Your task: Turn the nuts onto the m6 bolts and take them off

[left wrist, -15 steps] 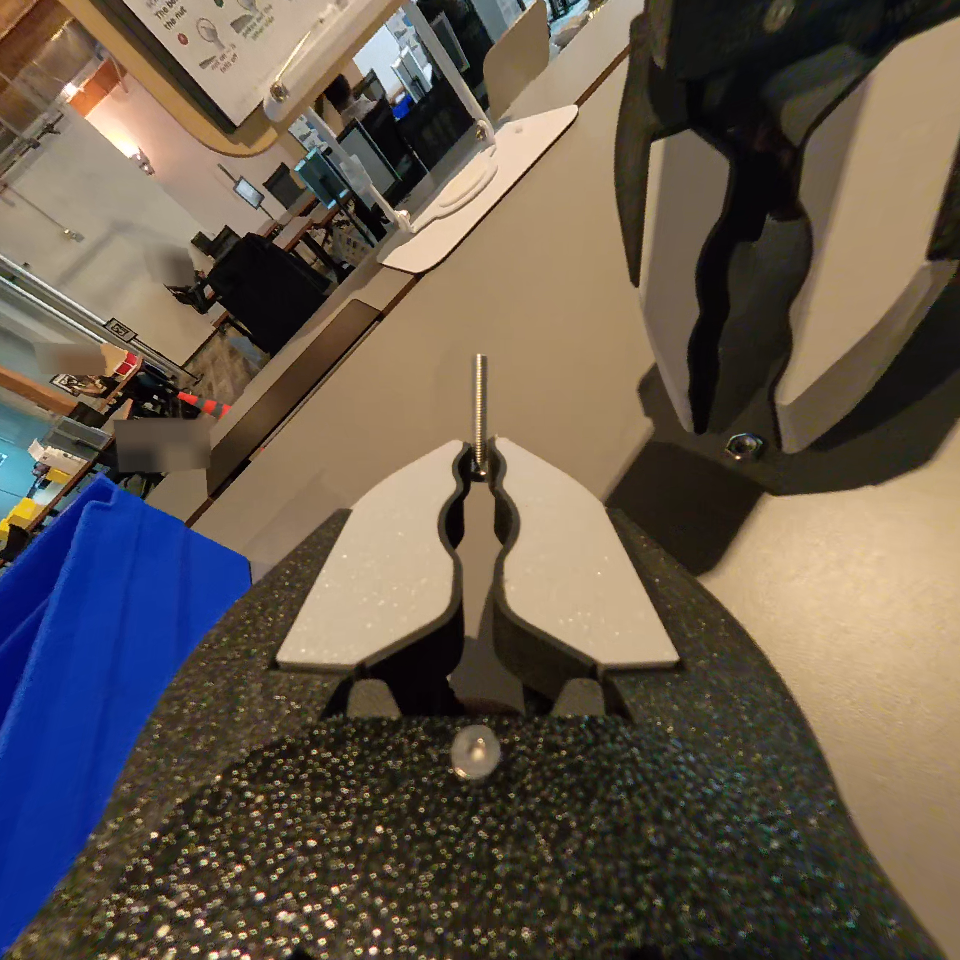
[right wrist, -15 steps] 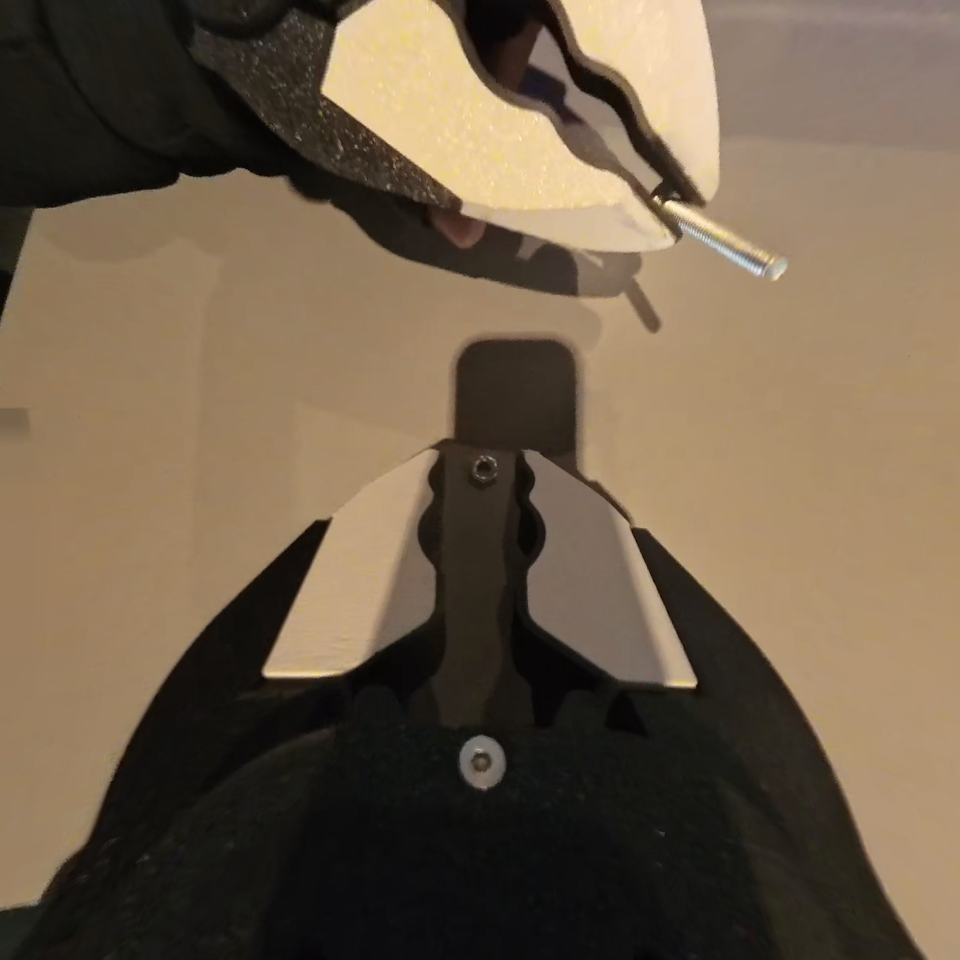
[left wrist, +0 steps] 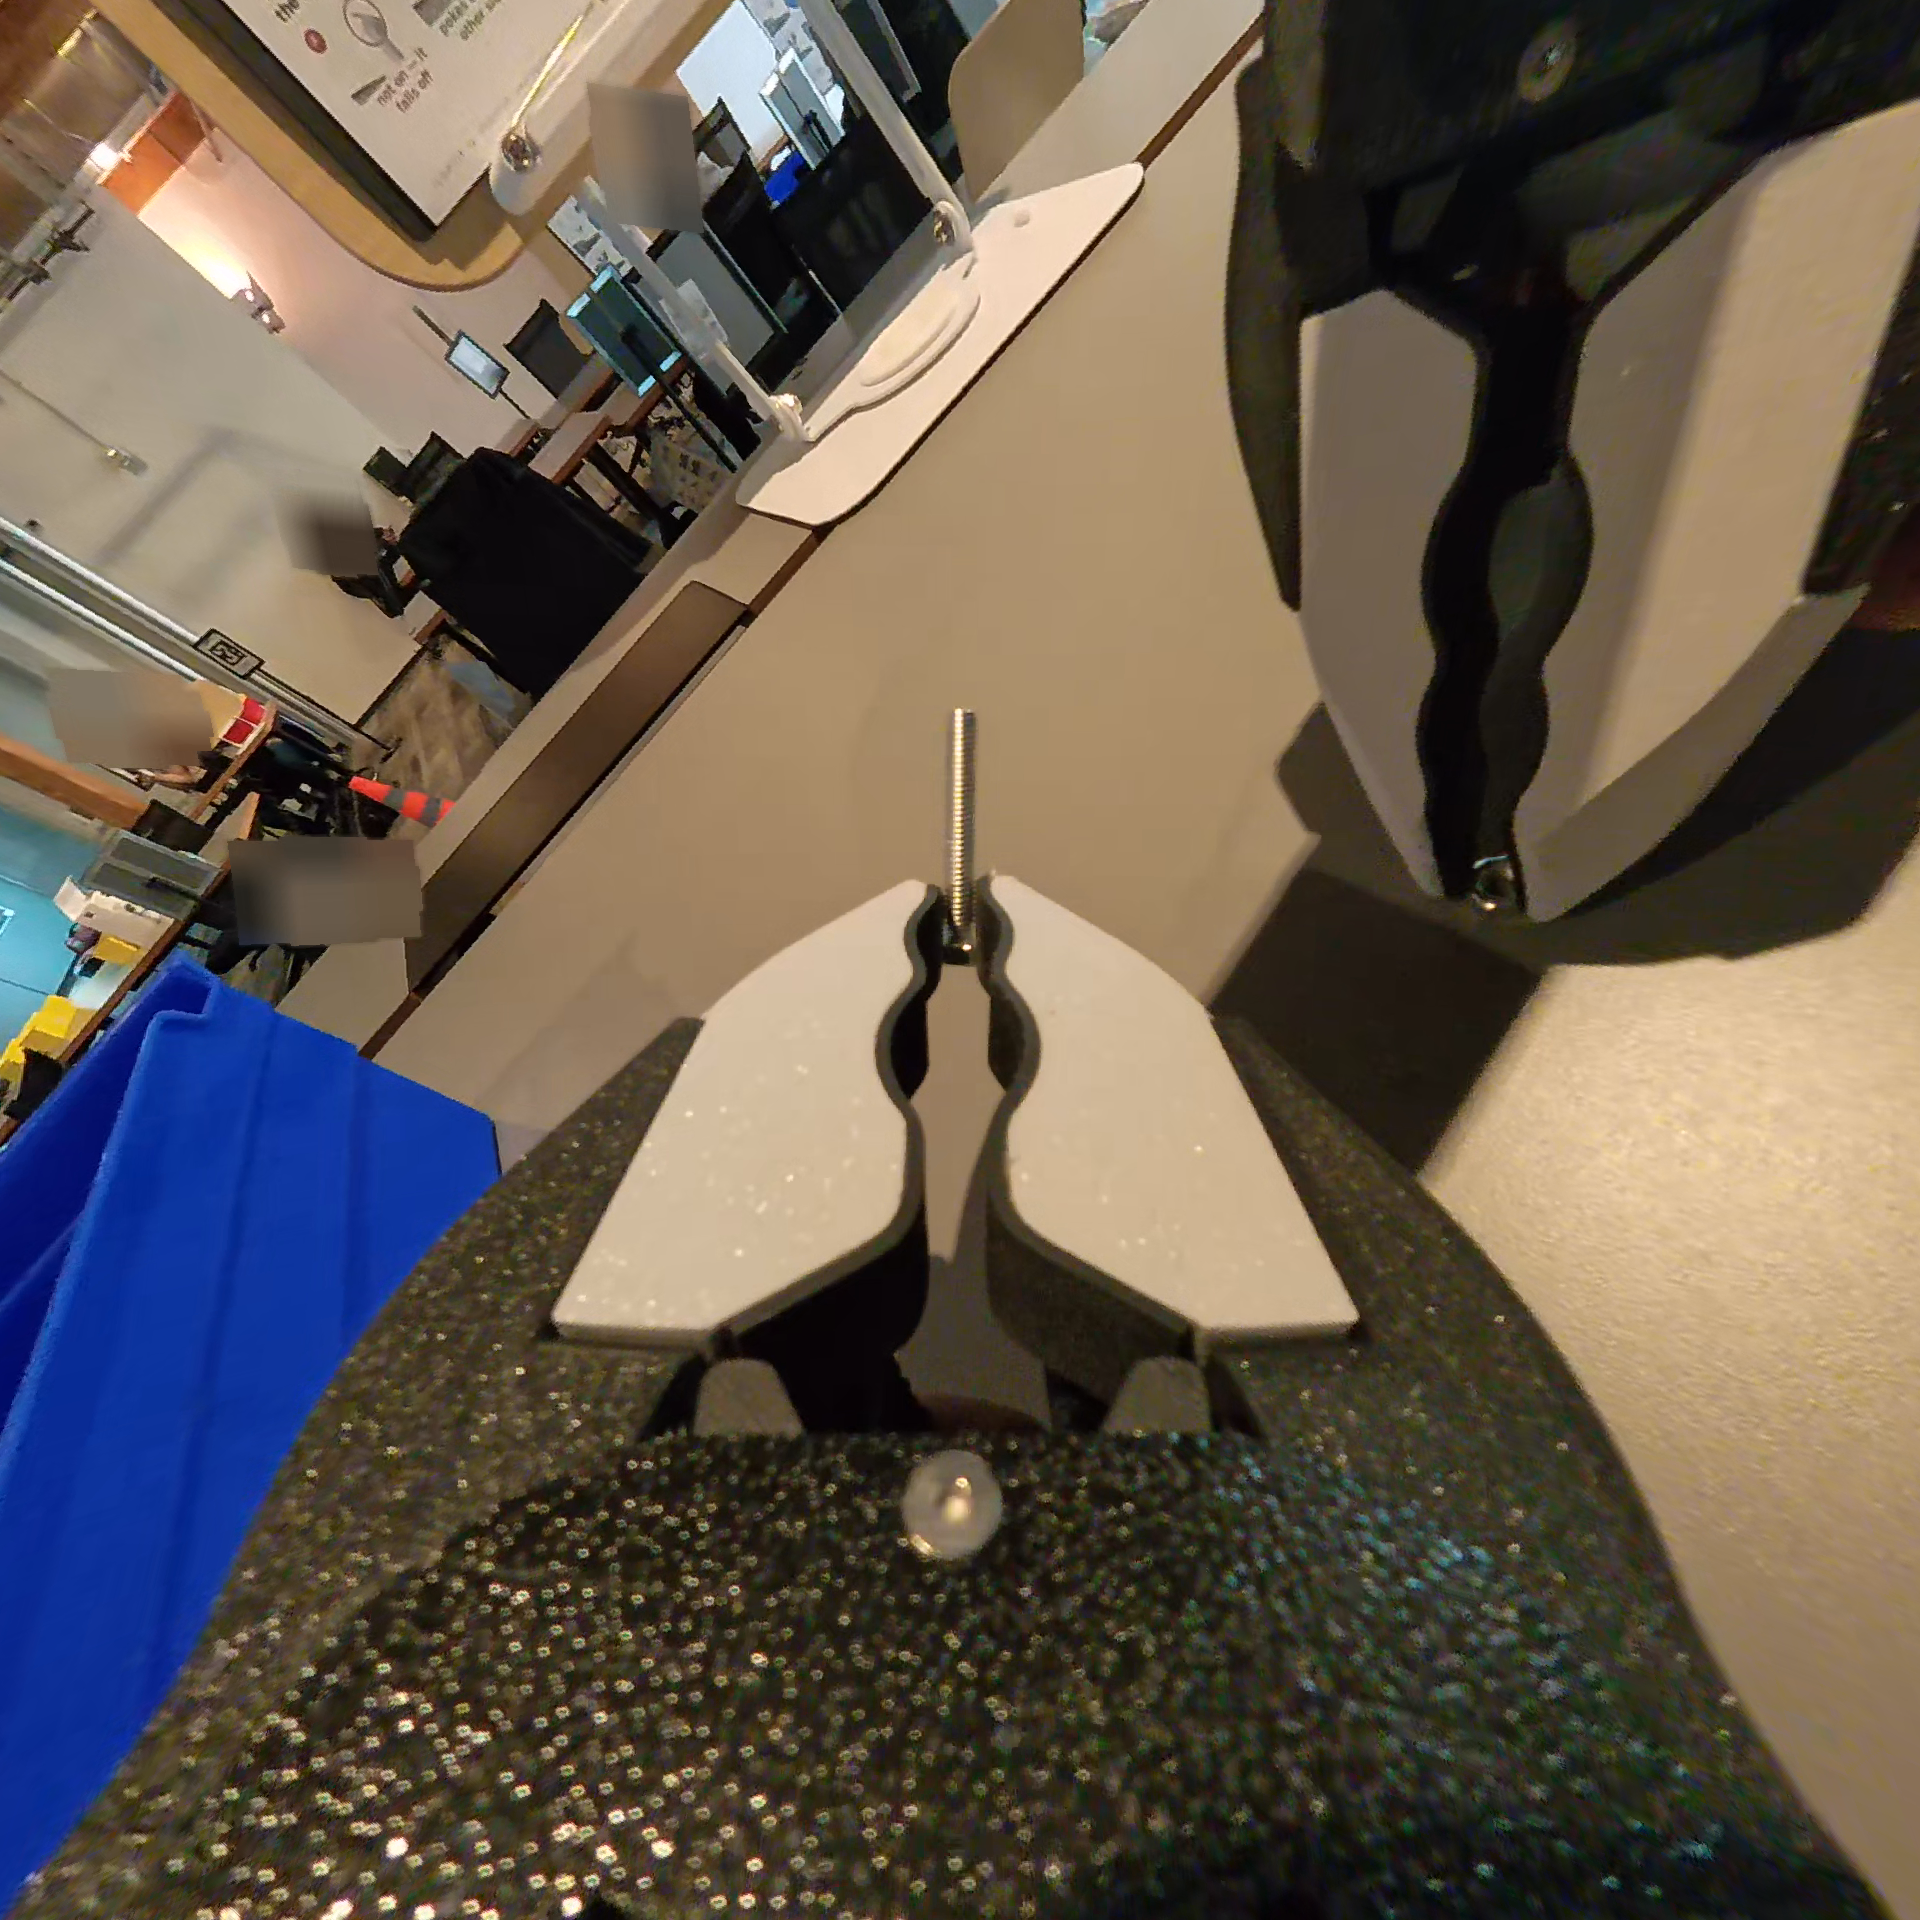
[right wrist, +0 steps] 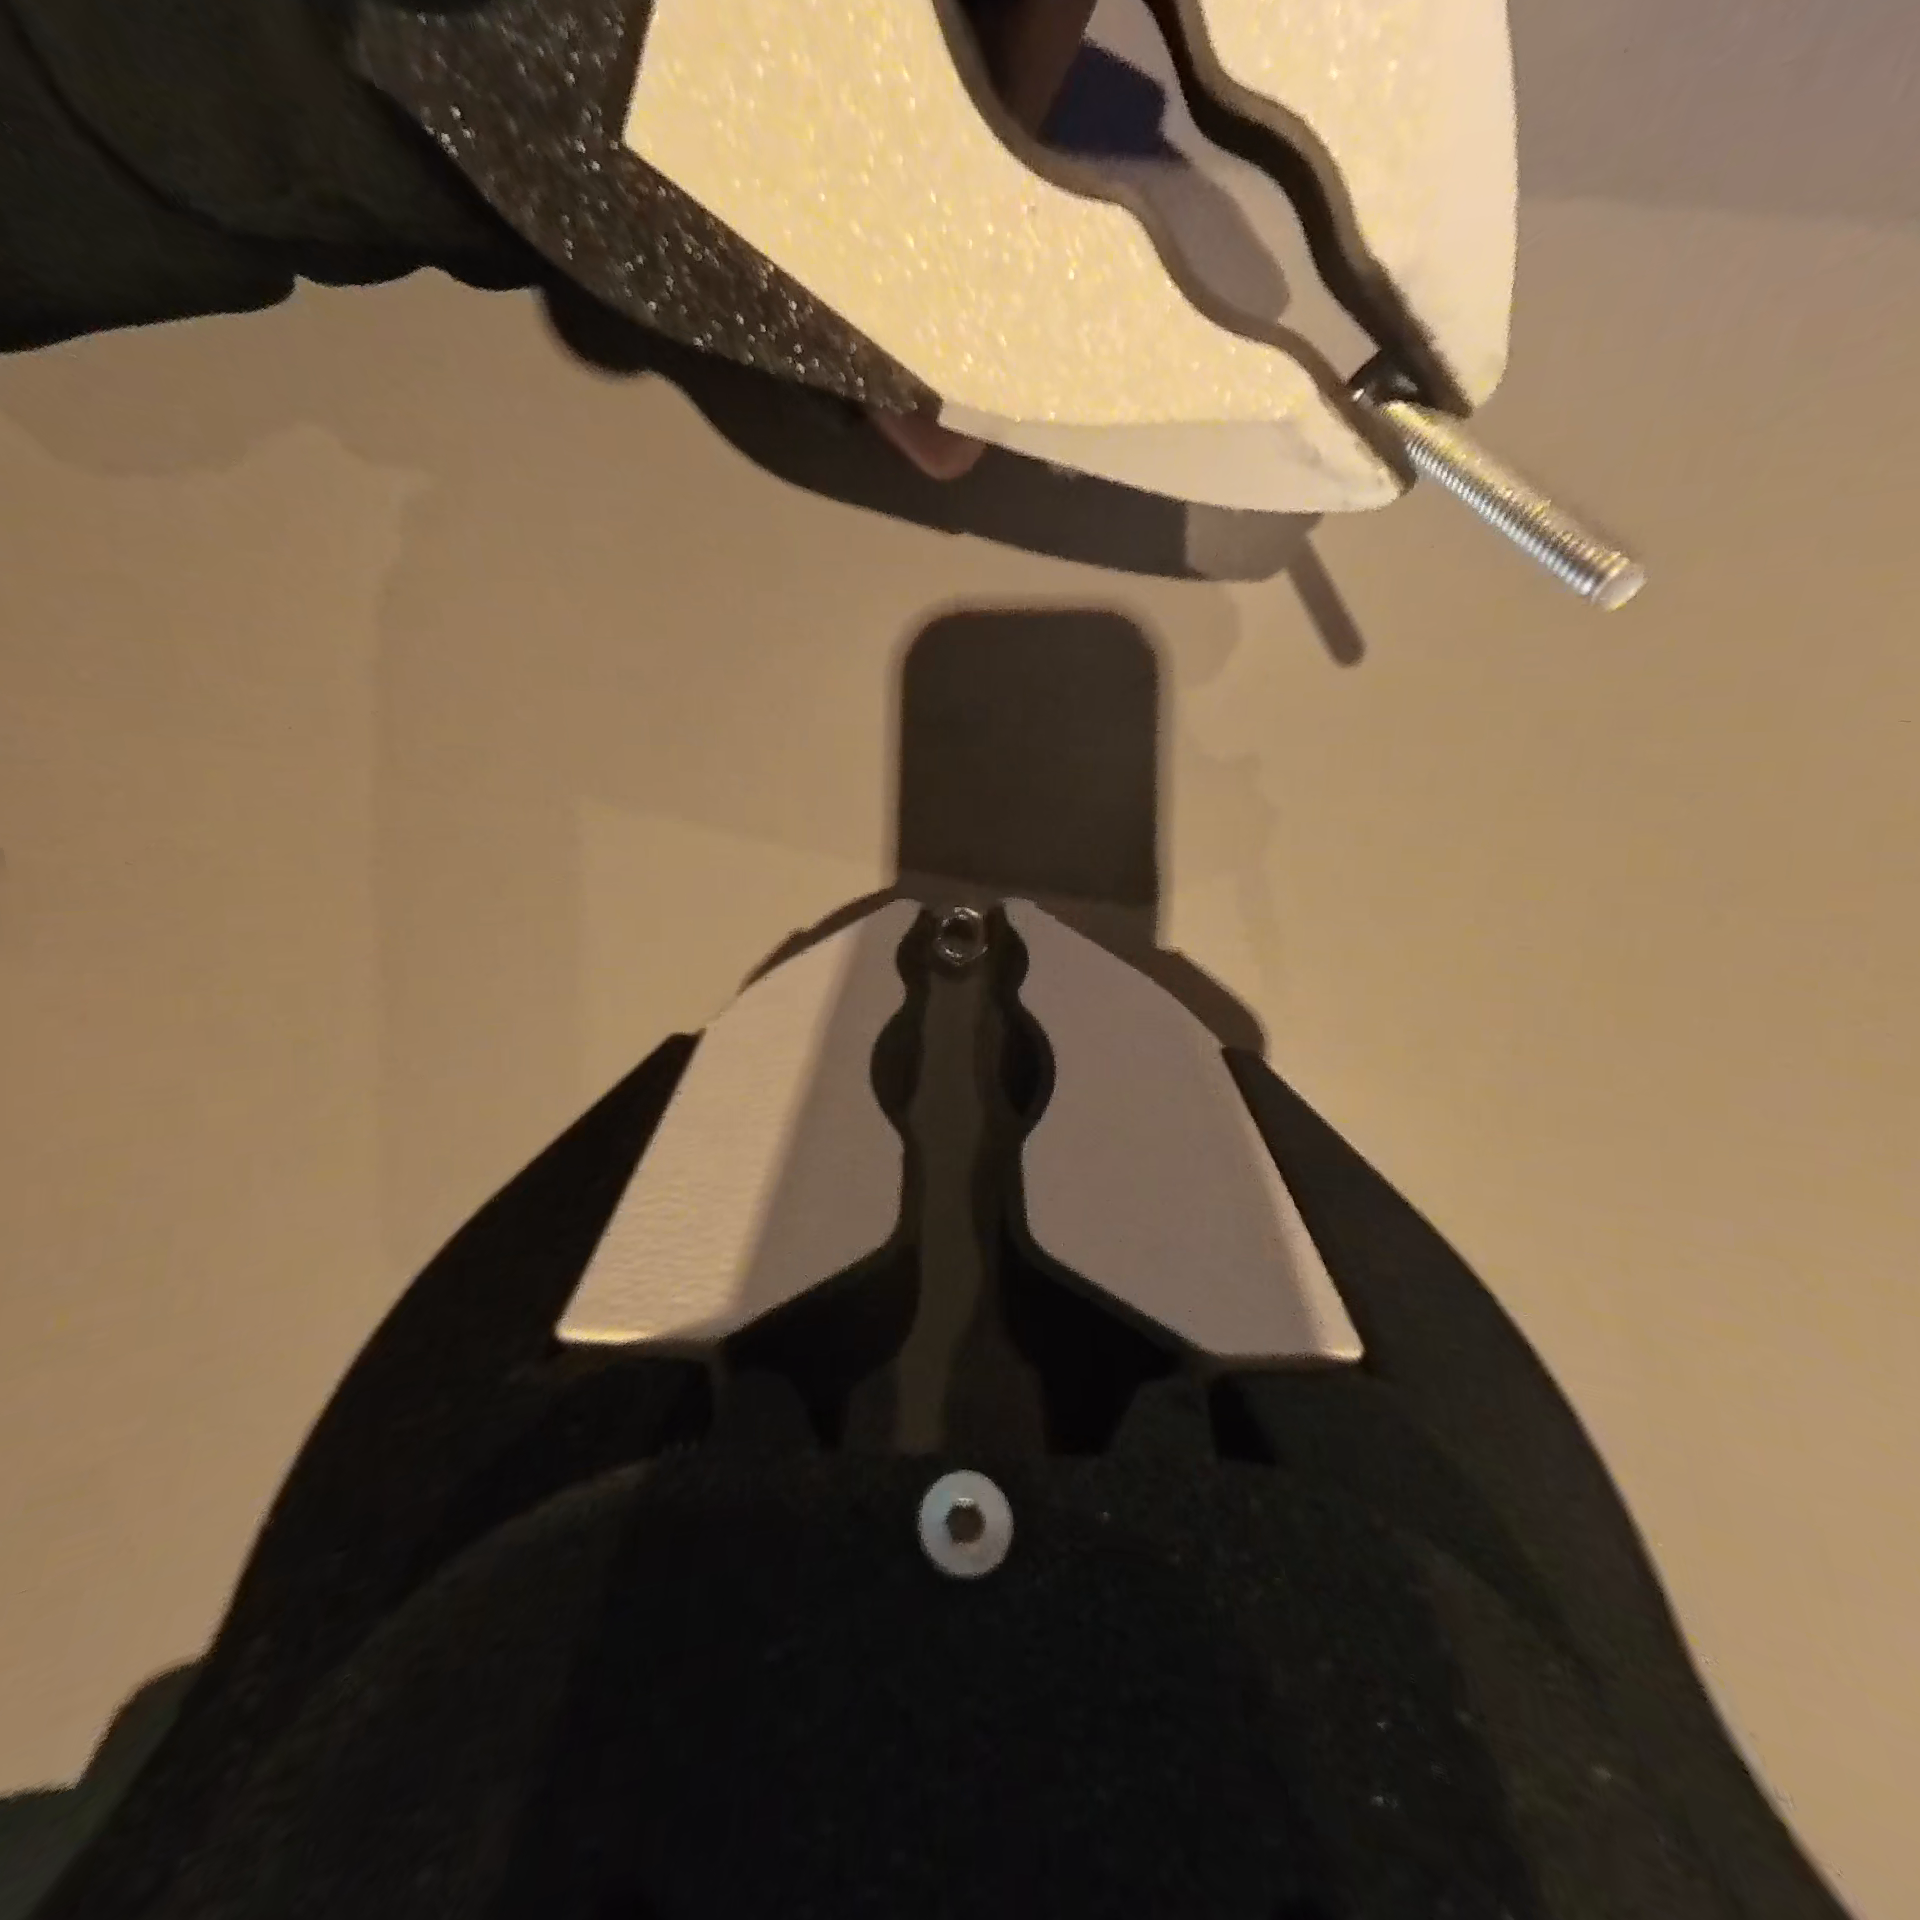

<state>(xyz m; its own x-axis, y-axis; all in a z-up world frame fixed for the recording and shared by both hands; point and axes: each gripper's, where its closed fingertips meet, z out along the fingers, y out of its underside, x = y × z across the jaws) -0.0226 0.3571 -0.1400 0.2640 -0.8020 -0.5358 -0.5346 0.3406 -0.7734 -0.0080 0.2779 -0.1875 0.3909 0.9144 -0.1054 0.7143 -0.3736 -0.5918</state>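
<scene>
My left gripper (left wrist: 961, 920) is shut on the head end of a long threaded silver bolt (left wrist: 962, 800), which sticks straight out past its tips above the beige table (left wrist: 1662, 1247). In the right wrist view the left gripper (right wrist: 1403, 400) sits at the top with the bolt (right wrist: 1507, 509) pointing down to the right. My right gripper (right wrist: 958, 920) is shut on a small hex nut (right wrist: 956, 932) at its tips, down at the table surface. In the left wrist view the right gripper (left wrist: 1491, 888) hangs at the upper right, to the right of the bolt, with the nut (left wrist: 1493, 883) pinched between its tips.
A blue bin or cloth (left wrist: 208, 1299) stands close on the left. A white stand base (left wrist: 935, 343) lies at the far end of the table. The table edge (left wrist: 623, 748) runs along the left, with desks and chairs beyond it.
My right gripper's fingers have closed from open around the nut on the table to pinching it. The left gripper with the bolt has shifted only slightly.
</scene>
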